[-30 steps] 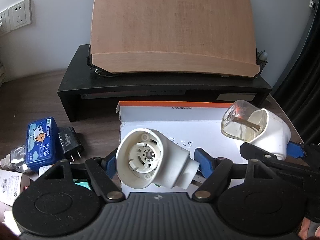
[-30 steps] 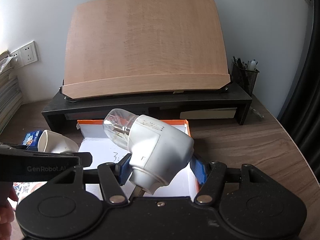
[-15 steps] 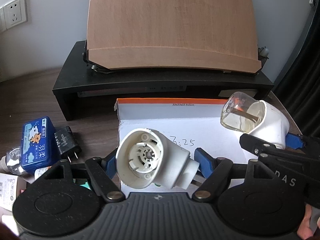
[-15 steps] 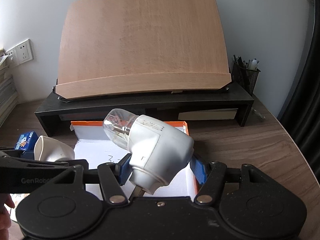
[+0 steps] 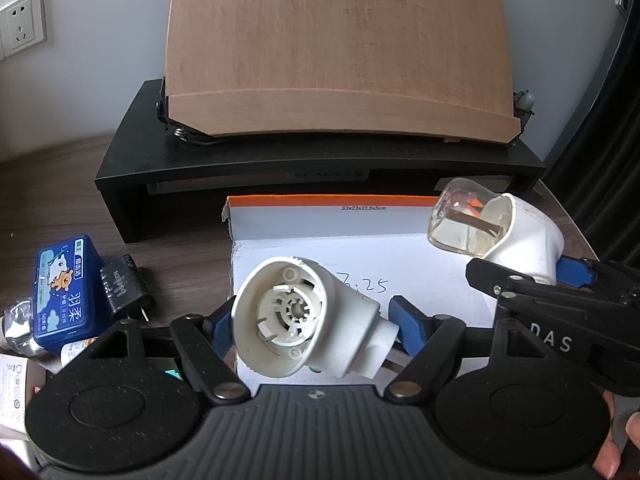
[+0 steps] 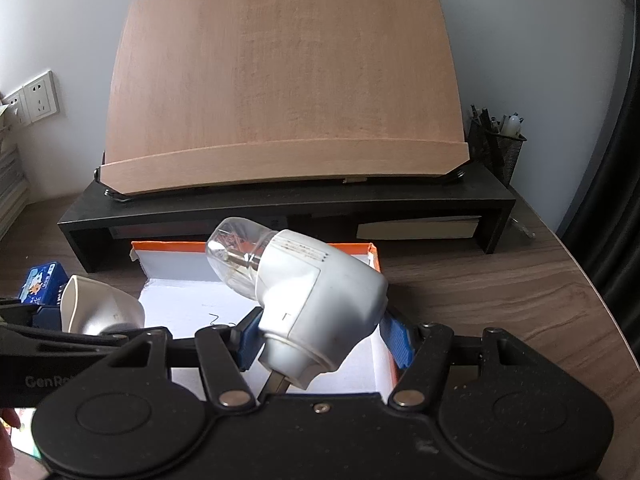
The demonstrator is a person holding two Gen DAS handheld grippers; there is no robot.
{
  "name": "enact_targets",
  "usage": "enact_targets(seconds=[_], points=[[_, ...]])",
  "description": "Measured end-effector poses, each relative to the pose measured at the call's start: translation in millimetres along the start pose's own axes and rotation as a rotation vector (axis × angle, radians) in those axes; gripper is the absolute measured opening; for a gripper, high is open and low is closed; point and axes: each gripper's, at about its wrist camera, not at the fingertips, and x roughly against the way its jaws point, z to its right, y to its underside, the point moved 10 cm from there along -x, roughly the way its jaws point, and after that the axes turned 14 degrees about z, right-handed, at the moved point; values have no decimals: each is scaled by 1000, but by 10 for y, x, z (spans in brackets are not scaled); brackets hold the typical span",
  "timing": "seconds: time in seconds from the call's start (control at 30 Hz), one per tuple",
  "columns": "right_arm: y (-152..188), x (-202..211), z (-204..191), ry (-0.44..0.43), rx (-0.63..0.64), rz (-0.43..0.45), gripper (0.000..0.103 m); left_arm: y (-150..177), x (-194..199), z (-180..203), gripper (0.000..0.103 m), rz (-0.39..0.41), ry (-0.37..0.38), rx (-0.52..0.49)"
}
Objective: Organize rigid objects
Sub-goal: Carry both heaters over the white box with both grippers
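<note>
My left gripper (image 5: 310, 322) is shut on a white plug-in housing (image 5: 300, 320) with an open round socket facing me, held above the white box (image 5: 420, 264) with an orange rim. My right gripper (image 6: 324, 332) is shut on a second white plug-in unit (image 6: 324, 304) that carries a clear bottle (image 6: 236, 252) at its front. That unit also shows at the right of the left wrist view (image 5: 520, 236). The left gripper's housing shows at the left of the right wrist view (image 6: 96, 308). Both are above the box (image 6: 180, 300).
A black desk riser (image 5: 320, 168) with a wooden board (image 5: 336, 52) on it stands behind the box. A blue tin (image 5: 66, 288), a black charger plug (image 5: 124, 288) and small packets lie at the left. A mesh pen holder (image 6: 496, 148) stands at the back right.
Both grippers have drifted slightly to the right and nearer to the box, each still holding its white unit. The objects at the left have shifted leftward in view.
</note>
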Motion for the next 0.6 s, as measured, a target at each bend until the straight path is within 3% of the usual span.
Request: enact_targets(seconds=[0.6], points=[[-19,-213,-39,5,37,-21,75,21,-78,-32,79,-7,8,2]])
